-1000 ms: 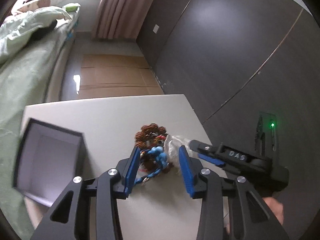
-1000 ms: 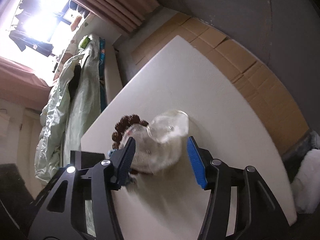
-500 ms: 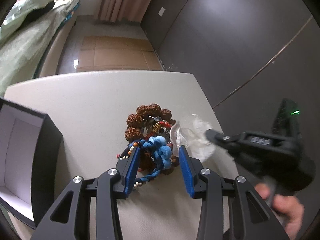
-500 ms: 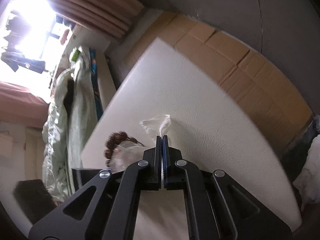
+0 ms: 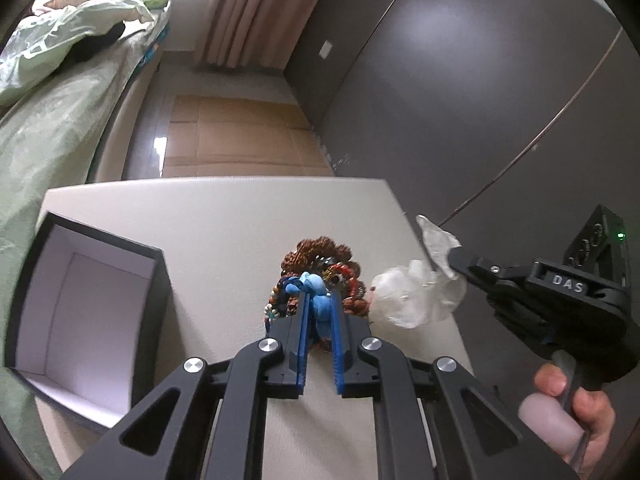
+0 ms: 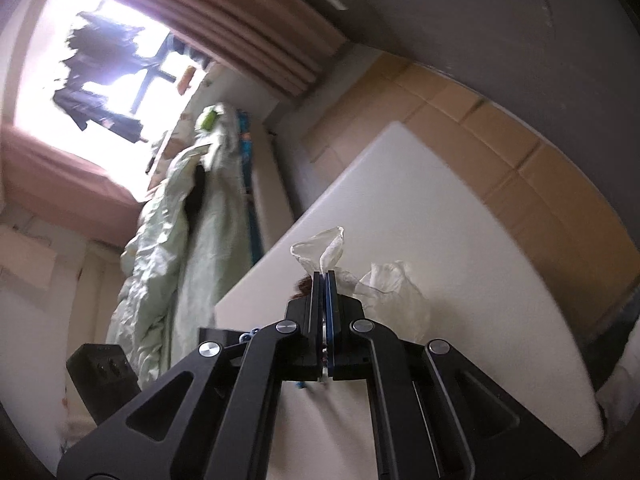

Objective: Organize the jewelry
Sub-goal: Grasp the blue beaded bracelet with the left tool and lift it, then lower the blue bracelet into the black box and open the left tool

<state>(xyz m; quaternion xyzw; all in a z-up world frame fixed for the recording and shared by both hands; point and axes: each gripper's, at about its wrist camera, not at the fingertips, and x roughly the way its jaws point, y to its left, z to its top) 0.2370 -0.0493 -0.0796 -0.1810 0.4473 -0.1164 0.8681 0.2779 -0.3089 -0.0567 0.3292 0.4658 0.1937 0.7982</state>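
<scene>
Jewelry (image 5: 320,280) lies in a tangled heap near the middle of the white bench (image 5: 224,216), just right of an open black box (image 5: 86,312) with a pale lining. The heap mixes a ring of knobbly reddish-brown beads at the far side, small red and orange beads, a dark strand with tiny pale beads at the left, and a thick twisted blue cord (image 5: 318,296) on top.

By my reading, the step in hand is separating one piece from the pile. The left tongs (image 5: 320,308) are drawn in narrowly around the blue cord, their blue pads pressing it from both sides. The right tongs (image 5: 454,258) are clamped tight on the neck of a crumpled clear plastic bag (image 5: 416,300), which hangs just right of the heap and appears lifted off the bench; the right wrist view shows the same pinch, pads together with a twist of bag (image 6: 320,252) sticking out beyond them.

Next, the cord probably needs lifting slowly and straight up, since neighbouring strands look entwined with it and could be dragged along. It then wants carrying left to the box, or to the bag if that is its place; which one, I cannot tell. The bag's mouth is pinched flat, so it would need opening first.
</scene>
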